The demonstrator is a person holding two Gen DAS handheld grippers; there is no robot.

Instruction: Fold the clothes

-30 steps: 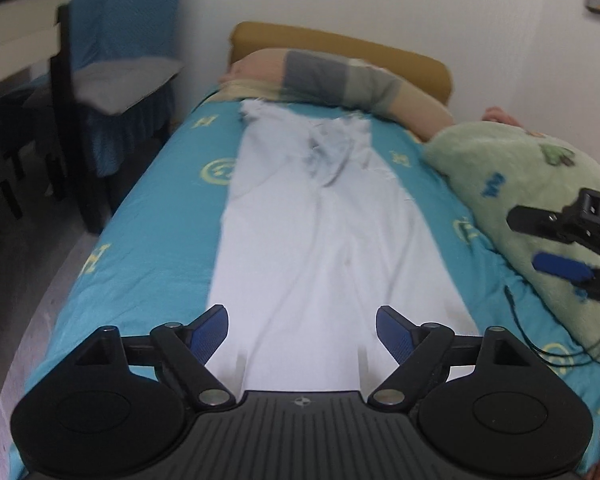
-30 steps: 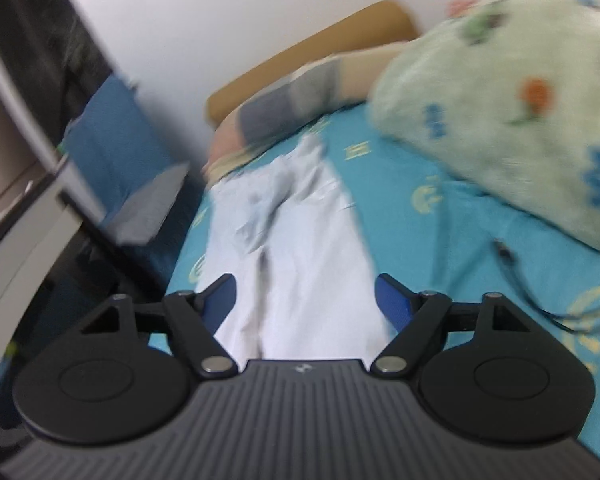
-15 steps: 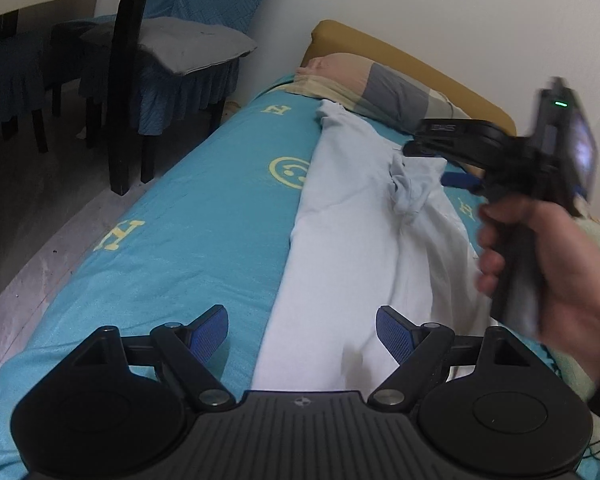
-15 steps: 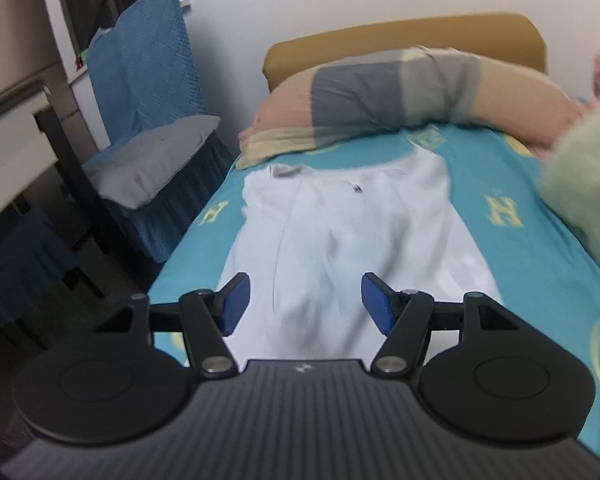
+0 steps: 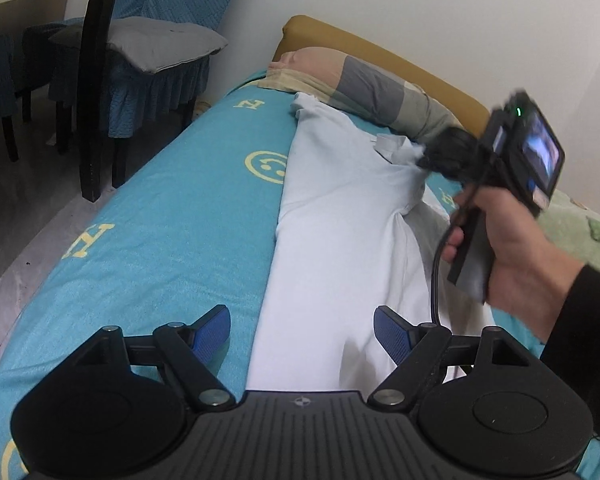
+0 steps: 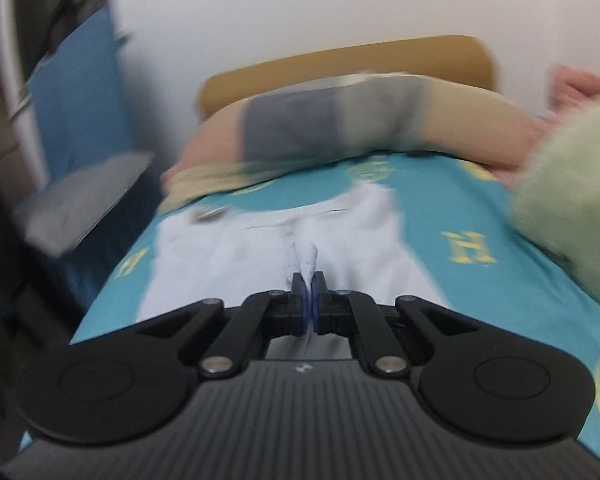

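Observation:
A pale white shirt (image 5: 340, 232) lies lengthwise on the turquoise bed sheet (image 5: 160, 240), its collar end toward the striped pillow (image 5: 360, 84). My left gripper (image 5: 302, 330) hovers open over the shirt's near end, its blue pads on either side of the shirt's left edge. The right gripper (image 5: 424, 158), held by a hand (image 5: 512, 248), pinches the shirt near the collar. In the blurred right wrist view the right gripper (image 6: 309, 294) is shut on a bunched tuft of the shirt (image 6: 306, 258).
A mustard headboard (image 5: 380, 56) backs the pillow against a white wall. A blue-covered chair with a grey cushion (image 5: 148, 48) stands left of the bed beside dark chair legs. A pale green blanket (image 6: 572, 184) lies on the bed's right side.
The right gripper moved forward to the collar area and went from open to shut on a pinch of shirt fabric. The left gripper stayed open at the near end.

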